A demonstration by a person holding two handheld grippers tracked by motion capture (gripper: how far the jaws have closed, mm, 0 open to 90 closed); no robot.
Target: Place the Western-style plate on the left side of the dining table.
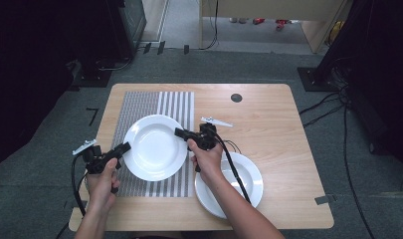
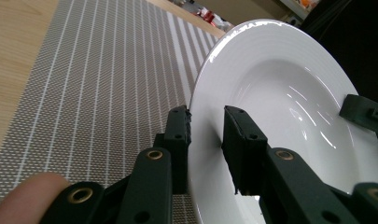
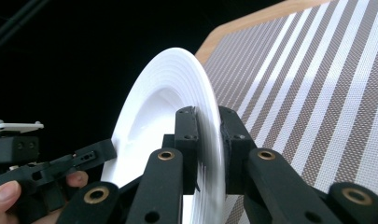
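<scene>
A white deep plate [image 1: 154, 149] sits over the striped placemat [image 1: 139, 99], gripped from both sides. My left gripper [image 1: 125, 147] is shut on its left rim; in the left gripper view the jaws [image 2: 207, 123] pinch the rim of the plate [image 2: 280, 93]. My right gripper [image 1: 179, 133] clamps the opposite, upper right rim. The right gripper view has its jaws [image 3: 207, 114] on either side of the plate's [image 3: 163, 102] edge, which is blurred there. I cannot tell whether the plate touches the mat.
A second white plate [image 1: 249, 184] lies on the wooden table [image 1: 278, 124] at the front right, partly under the right forearm. A dark round hole [image 1: 236, 97] marks the table's far side. Cables trail from both grippers.
</scene>
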